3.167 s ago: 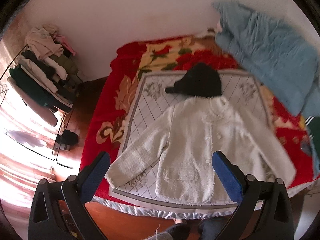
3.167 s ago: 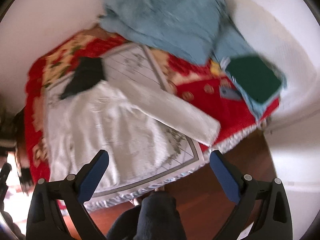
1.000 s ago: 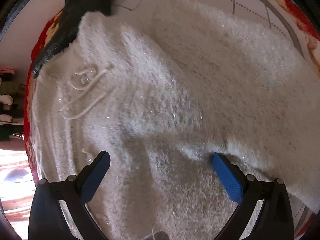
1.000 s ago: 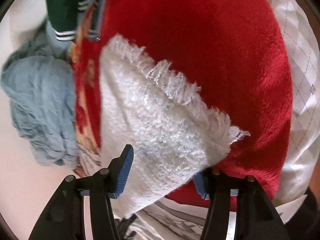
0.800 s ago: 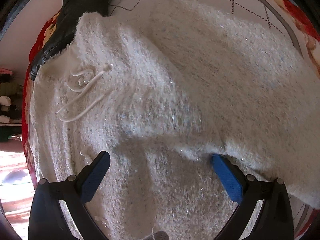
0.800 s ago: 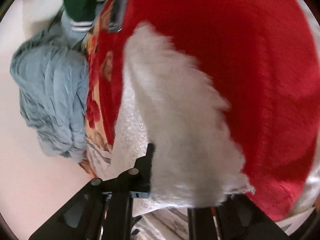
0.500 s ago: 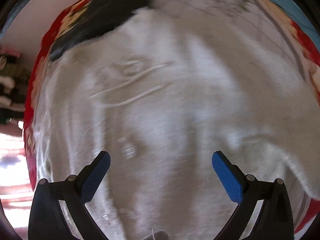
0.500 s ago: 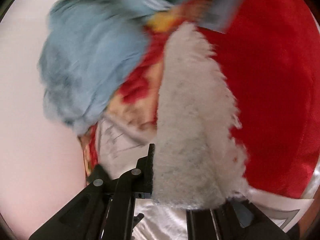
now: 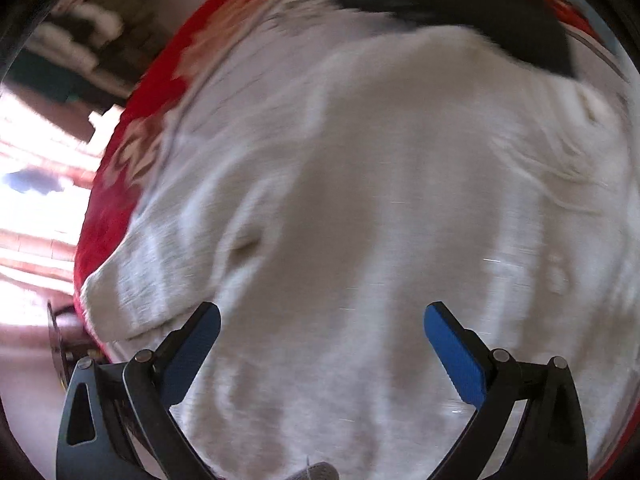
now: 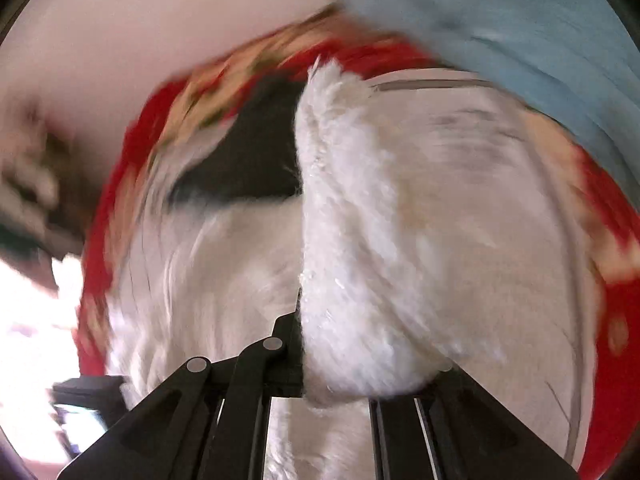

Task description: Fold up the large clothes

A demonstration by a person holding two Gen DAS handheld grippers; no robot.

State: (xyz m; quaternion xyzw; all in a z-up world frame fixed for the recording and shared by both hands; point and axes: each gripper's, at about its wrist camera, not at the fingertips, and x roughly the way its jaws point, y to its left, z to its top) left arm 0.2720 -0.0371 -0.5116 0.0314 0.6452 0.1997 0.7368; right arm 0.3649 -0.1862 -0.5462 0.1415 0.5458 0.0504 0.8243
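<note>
A white fuzzy jacket lies spread on a pale patterned sheet over a red floral blanket. My left gripper is open and empty, low over the jacket's body near its left sleeve. My right gripper is shut on the jacket's right sleeve cuff and holds it lifted over the jacket's body. Both views are blurred by motion.
A black garment lies at the jacket's collar, also in the right wrist view. A light blue cloth is heaped at the bed's far right. A clothes rack stands left of the bed.
My right gripper closed on the sleeve cuff, lifted it off the red blanket and swung it left over the jacket. My left gripper moved left across the jacket, staying open.
</note>
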